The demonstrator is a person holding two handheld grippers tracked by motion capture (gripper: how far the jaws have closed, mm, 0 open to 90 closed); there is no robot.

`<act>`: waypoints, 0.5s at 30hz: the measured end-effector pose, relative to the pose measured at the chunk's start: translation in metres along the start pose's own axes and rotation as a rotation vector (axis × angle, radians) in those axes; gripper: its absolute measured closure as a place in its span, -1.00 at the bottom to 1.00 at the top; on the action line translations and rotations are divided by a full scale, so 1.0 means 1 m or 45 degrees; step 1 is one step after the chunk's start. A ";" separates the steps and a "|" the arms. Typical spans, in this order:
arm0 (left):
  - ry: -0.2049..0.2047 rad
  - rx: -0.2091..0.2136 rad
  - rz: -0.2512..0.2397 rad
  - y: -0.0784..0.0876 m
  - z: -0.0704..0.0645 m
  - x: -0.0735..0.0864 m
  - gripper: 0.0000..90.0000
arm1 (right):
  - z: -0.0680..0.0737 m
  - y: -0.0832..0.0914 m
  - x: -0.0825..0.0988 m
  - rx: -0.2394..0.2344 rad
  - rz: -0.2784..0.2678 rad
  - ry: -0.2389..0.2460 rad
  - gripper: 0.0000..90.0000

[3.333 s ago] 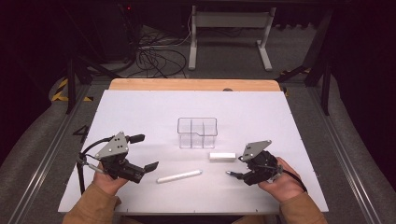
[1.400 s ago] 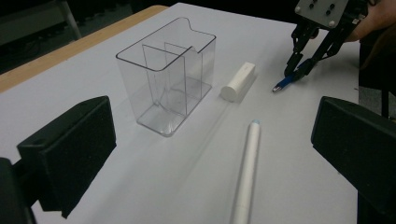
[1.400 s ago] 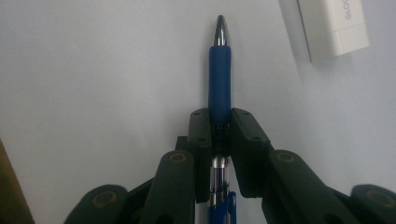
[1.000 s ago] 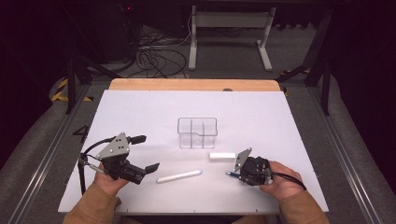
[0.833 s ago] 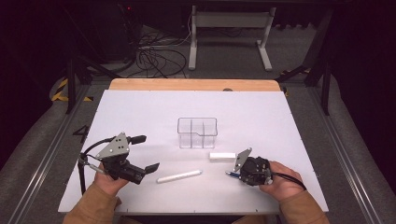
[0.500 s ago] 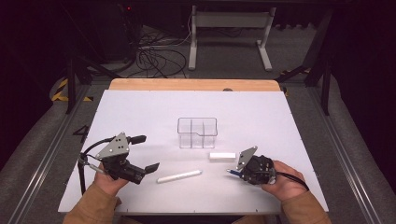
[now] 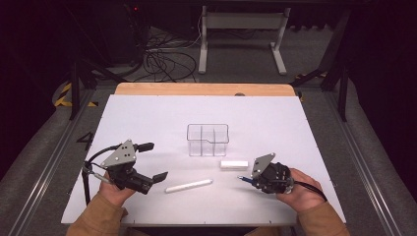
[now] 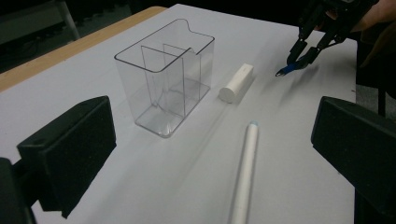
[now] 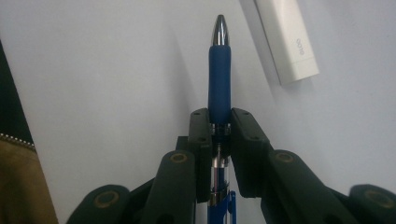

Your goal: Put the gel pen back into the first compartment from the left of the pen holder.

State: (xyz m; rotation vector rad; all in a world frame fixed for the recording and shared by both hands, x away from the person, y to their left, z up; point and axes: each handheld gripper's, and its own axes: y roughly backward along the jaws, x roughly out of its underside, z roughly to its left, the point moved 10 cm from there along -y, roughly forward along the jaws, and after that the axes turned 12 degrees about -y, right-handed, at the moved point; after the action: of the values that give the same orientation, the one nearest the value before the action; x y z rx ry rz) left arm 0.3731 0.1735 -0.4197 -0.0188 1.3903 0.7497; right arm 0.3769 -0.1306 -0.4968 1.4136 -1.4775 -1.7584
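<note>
High view, left to right: left gripper (image 7: 150,162) rests on the table, jaws wide, empty; white pen (image 7: 189,186) lies beside it; clear three-compartment organizer (image 7: 208,140) stands mid-table; white eraser block (image 7: 234,164) just right of it; right gripper (image 7: 247,180) clamped tight on a blue pen (image 9: 219,74), tip forward. Risk: the pen sticks out far beyond the pads, so it could pivot or clip a divider going into the organizer.

A clear divided container (image 7: 208,140) is standing near the middle of the table (image 7: 147,113); a short white stick (image 7: 234,164) is lying just in front of its right corner; a long white pen (image 7: 189,186) is lying nearer the person, left of that stick; the left gripper (image 7: 156,162) is sitting left of the long pen; the right gripper (image 7: 251,179) is sitting to its right, gripping a blue pen (image 9: 219,74) whose tip is pointing toward the long pen.
</note>
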 end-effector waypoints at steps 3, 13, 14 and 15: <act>0.006 0.004 -0.004 0.000 0.000 0.000 -0.98 | -0.002 0.005 -0.005 0.011 -0.056 -0.006 0.76; 0.007 -0.005 -0.008 0.001 0.000 -0.001 -0.98 | -0.006 0.027 -0.031 -0.028 -0.275 -0.075 0.76; 0.010 -0.001 -0.011 0.001 0.000 -0.001 -0.98 | -0.007 0.030 -0.033 -0.029 -0.294 -0.090 0.76; 0.012 0.001 -0.012 0.001 0.000 -0.002 -0.98 | -0.007 0.032 -0.035 -0.037 -0.319 -0.109 0.76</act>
State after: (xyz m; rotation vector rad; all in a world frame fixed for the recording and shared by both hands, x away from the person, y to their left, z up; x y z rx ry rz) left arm 0.3722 0.1734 -0.4180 -0.0288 1.3988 0.7420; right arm 0.3884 -0.1155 -0.4529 1.5831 -1.3591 -2.0046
